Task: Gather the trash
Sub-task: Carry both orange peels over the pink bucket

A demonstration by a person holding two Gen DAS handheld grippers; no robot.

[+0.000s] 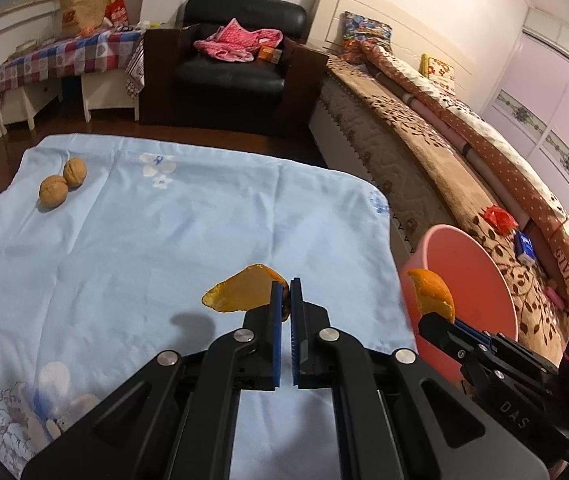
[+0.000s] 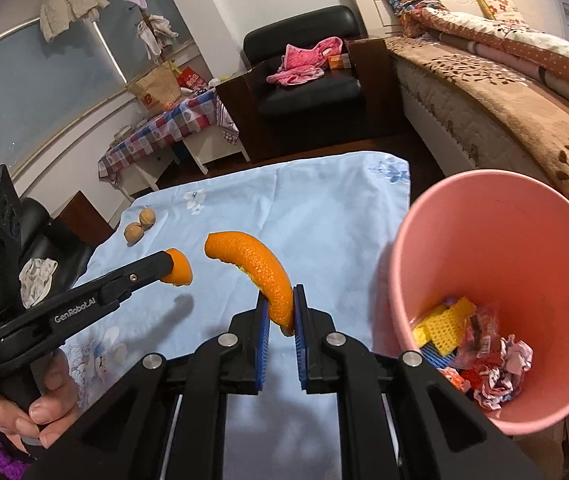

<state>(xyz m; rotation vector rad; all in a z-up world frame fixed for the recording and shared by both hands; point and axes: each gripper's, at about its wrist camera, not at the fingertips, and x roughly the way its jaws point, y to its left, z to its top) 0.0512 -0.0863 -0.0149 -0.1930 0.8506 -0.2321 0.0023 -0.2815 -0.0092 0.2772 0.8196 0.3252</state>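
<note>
My left gripper (image 1: 286,286) is shut on a small piece of orange peel (image 1: 244,294), held above the light blue cloth (image 1: 124,248); it also shows in the right wrist view (image 2: 180,266). My right gripper (image 2: 280,300) is shut on a long curved orange peel (image 2: 256,268), held above the cloth beside the pink bin (image 2: 496,240); that peel shows in the left wrist view (image 1: 432,290) at the bin's rim (image 1: 428,240). The bin holds crumpled wrappers and yellow and blue pieces (image 2: 480,352).
Two walnuts (image 1: 62,182) lie at the cloth's far left corner. A bed (image 1: 444,136) with brown covers runs along the right, behind the bin. A black armchair (image 1: 240,60) with pink clothing and a checkered table (image 1: 64,56) stand at the back.
</note>
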